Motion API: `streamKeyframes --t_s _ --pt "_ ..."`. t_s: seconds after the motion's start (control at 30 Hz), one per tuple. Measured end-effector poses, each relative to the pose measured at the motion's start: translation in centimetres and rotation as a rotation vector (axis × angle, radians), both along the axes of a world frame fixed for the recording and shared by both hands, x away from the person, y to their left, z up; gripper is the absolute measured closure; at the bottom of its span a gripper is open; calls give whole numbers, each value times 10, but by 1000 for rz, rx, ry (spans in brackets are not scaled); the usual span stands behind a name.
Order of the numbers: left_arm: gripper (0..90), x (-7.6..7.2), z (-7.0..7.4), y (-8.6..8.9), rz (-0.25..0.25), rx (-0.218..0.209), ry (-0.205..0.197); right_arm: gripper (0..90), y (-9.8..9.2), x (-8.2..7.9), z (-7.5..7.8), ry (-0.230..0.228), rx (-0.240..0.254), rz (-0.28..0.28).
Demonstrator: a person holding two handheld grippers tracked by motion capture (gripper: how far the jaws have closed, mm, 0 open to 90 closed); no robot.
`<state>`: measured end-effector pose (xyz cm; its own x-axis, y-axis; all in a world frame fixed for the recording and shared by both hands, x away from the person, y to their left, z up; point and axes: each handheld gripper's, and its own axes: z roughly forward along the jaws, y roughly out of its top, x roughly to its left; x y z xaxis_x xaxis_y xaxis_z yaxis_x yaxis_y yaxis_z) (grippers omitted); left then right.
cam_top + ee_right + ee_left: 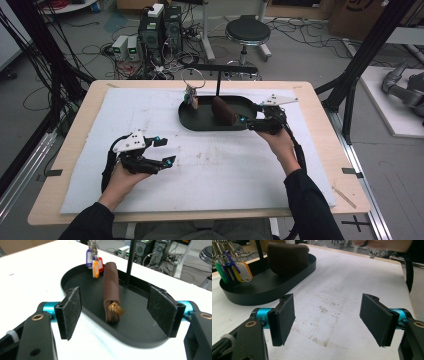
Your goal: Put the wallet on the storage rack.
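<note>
Two grippers both wide, nothing held | right gripper (248, 123) at tray's (200, 125) 3 o'clock | brown pouch (111, 293) inside | left gripper (165, 151) at 7

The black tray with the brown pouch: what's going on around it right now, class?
A person works at a table with a gripper in each hand. The right gripper sits at the near end of the black tray, jaws open around nothing, aimed at the brown pouch standing on its edge inside. A bunch of keys with coloured tags hangs at the tray's far end. The left gripper waits open over the white mat.
</note>
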<state>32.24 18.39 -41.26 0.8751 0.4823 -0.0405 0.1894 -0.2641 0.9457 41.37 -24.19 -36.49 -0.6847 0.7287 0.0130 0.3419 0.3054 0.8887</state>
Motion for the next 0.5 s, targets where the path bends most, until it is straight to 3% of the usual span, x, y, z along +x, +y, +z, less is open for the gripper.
streamKeyframes --t_s 0.27,0.5 --pt "267 0 0 6 46 1 -7 267 -38 -42 -1 -28 52 15" --pt "251 -1 0 17 103 8 -22 243 -65 -64 -11 -31 78 13"
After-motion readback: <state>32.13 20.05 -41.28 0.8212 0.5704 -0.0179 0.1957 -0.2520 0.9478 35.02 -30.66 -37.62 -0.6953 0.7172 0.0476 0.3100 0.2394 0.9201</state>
